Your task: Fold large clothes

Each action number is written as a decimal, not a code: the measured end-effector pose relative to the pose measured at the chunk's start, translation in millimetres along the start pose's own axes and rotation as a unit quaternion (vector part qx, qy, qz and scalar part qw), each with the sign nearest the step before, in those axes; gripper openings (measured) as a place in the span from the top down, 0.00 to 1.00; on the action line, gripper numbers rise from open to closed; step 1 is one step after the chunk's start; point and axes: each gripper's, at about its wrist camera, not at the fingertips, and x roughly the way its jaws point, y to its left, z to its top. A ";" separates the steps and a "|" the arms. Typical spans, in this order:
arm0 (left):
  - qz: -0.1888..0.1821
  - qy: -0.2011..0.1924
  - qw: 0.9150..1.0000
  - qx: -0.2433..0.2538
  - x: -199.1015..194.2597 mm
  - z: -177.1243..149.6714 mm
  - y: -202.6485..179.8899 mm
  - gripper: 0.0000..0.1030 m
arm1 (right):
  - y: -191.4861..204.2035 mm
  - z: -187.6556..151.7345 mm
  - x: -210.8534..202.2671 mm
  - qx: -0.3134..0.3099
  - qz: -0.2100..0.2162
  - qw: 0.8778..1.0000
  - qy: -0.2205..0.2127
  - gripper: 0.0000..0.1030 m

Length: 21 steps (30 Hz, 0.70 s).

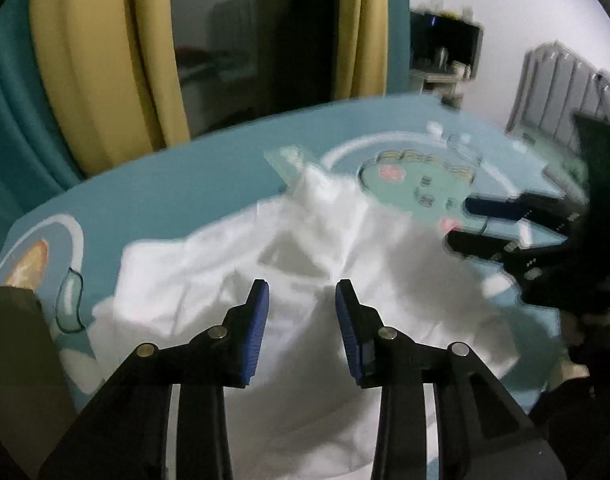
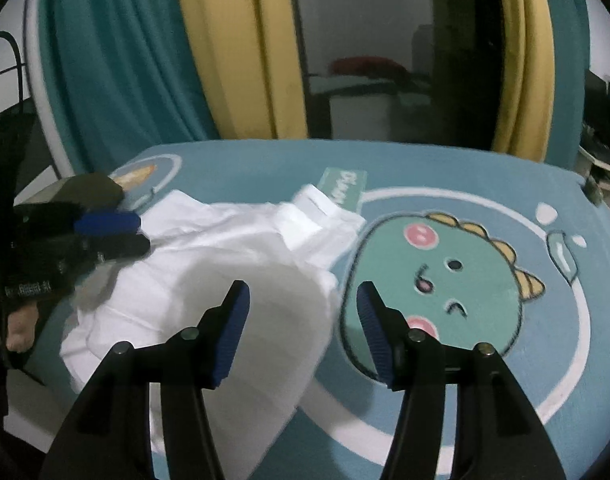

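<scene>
At centre of both wrist views: crumpled white cotton garment (image 1: 305, 280) lay bunched on blue bed cover with green cartoon-dinosaur print (image 2: 445, 280), partly over print's white ring. Judged light, limp, non-slippery; would sag and drag, not hold shape. Best hold judged at firm edges: collar-like band (image 2: 321, 200) at upper middle of right view, or hem corners, pinched thin. Left tongs (image 1: 302, 292) stood spread above cloth, nothing between pads. Right tongs (image 2: 303, 294) spread wider, empty, straddling garment's right edge.

Green label patch (image 2: 342, 186) printed on the blue bedsheet (image 2: 445, 168) — lettering present, too blurred to read
</scene>
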 end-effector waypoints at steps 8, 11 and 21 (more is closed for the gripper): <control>0.040 0.049 0.996 -0.059 28.6 -27.1 31.0 0.53 | 2.8 -17.2 18.8 0.009 0.024 0.999 0.032 0.41; 0.050 0.057 0.994 -0.080 23.5 -39.3 40.0 0.53 | 6.4 -21.7 34.2 0.017 0.032 0.998 0.051 0.38; 0.033 0.043 0.988 -0.143 -13.6 -58.3 62.2 0.51 | 16.1 -22.0 34.2 0.003 0.037 0.998 0.051 0.35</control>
